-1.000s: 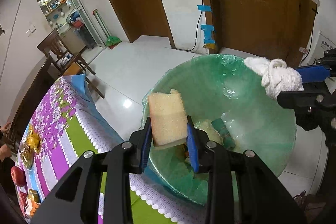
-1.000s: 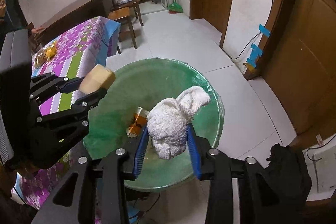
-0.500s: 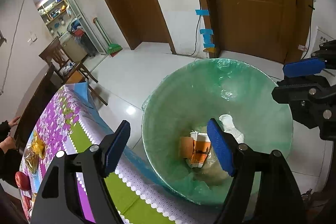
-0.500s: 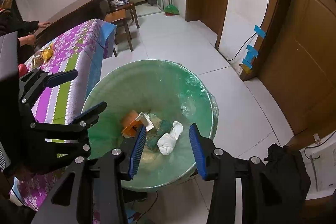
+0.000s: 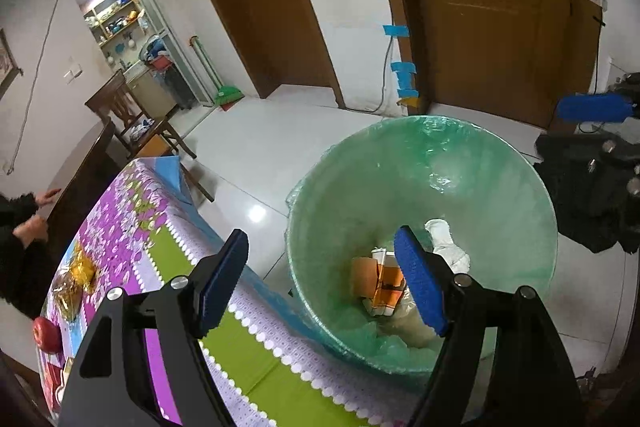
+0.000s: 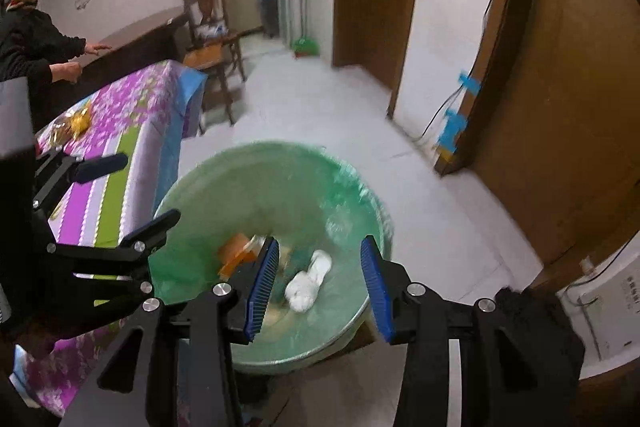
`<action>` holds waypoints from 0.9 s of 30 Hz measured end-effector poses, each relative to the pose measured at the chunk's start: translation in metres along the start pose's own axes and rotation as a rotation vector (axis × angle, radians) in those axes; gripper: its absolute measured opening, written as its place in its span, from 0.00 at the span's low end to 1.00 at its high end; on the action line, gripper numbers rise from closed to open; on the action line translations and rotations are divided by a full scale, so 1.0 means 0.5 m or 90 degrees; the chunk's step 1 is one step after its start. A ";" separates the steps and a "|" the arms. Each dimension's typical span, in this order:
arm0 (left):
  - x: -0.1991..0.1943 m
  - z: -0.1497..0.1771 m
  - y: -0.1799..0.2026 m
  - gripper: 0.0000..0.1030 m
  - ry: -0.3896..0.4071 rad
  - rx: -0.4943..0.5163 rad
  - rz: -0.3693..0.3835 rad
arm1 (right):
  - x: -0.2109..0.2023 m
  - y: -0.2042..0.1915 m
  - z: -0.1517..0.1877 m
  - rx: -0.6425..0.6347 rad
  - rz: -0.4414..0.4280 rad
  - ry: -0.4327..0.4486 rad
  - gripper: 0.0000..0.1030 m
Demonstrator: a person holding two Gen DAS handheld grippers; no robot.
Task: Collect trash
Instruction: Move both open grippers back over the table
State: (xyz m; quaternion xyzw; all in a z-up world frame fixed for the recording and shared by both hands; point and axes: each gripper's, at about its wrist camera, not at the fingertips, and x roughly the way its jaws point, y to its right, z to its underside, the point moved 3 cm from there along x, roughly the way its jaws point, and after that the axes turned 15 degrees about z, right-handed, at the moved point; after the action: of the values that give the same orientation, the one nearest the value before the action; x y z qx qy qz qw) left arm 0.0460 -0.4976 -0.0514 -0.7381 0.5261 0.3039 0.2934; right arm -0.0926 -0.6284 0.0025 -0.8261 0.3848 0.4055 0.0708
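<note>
A round bin lined with a green bag (image 5: 480, 163) stands on the floor beside the table; it also shows in the right wrist view (image 6: 256, 179). At its bottom lie a white crumpled cloth (image 5: 446, 245) (image 6: 308, 283), an orange and white carton (image 5: 382, 283) (image 6: 236, 251) and a pale sponge (image 5: 412, 331). My left gripper (image 5: 320, 283) is open and empty above the bin's near rim. My right gripper (image 6: 318, 291) is open and empty above the bin, over the cloth.
A table with a purple and green flowered cloth (image 5: 132, 219) borders the bin on the left, with a red apple (image 5: 46, 333) and gold wrappers (image 5: 74, 275) on it. A person (image 6: 28, 39) stands by a dark table. Wooden chair (image 6: 212, 27), brown doors (image 5: 492, 7), white tiled floor.
Both grippers opened. The sponge dropped from the left one and the white cloth from the right one into the bin. Both grippers have since drawn back a little from the bin.
</note>
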 end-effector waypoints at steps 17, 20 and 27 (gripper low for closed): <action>-0.119 0.128 -0.133 0.70 0.048 -0.158 -0.073 | -0.203 -0.114 0.044 0.023 0.082 0.293 0.50; -0.149 0.164 -0.172 0.70 0.058 -0.199 -0.091 | -0.227 -0.151 0.054 0.021 0.063 0.315 0.50; -0.238 0.246 -0.261 0.70 0.086 -0.292 -0.140 | -0.257 -0.264 0.065 0.000 -0.017 0.326 0.52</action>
State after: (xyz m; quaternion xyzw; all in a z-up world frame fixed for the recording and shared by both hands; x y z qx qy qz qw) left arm 0.1226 -0.2981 -0.0254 -0.8566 0.3785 0.3317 0.1137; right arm -0.0695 -0.4487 0.0481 -0.9068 0.3793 0.1824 -0.0239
